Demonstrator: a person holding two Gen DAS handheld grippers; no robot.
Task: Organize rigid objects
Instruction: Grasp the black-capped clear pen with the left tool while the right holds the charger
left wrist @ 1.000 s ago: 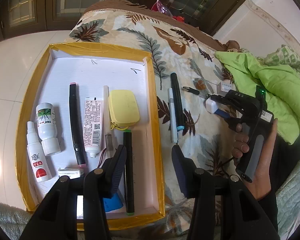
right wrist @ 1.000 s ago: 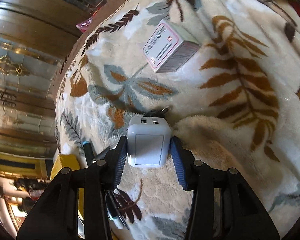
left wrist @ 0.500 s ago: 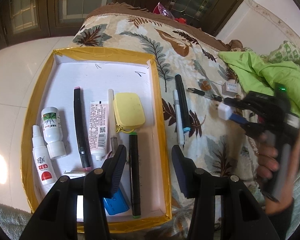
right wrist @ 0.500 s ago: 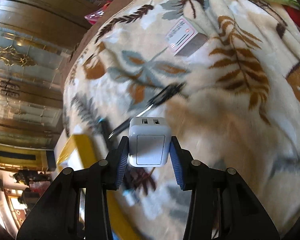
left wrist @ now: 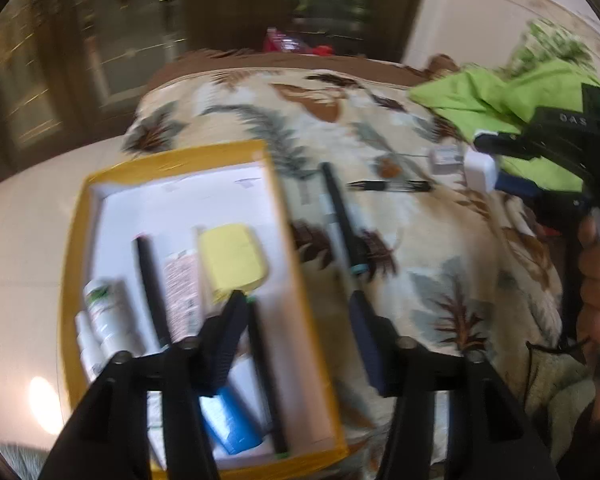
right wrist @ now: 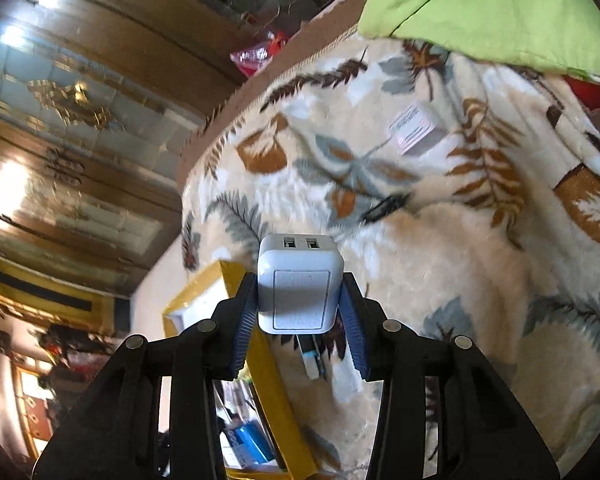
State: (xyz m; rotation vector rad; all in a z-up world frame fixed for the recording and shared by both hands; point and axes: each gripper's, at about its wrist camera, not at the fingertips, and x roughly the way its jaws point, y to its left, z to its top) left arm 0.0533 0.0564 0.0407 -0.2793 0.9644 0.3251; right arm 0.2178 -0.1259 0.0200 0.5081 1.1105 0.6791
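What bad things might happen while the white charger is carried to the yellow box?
1. The right tongs pinch the white charger only by its sides, in the air, so it might slip and fall.
2. The yellow box is already crowded, so the charger could land on the yellow case.
3. The empty left tongs, now opening, hang over the box and might bump it.

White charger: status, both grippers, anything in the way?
Right gripper shut on white charger, clear of the blanket. Left gripper opening, nothing between. Yellow-rimmed tray crowded; pens lie outside it.
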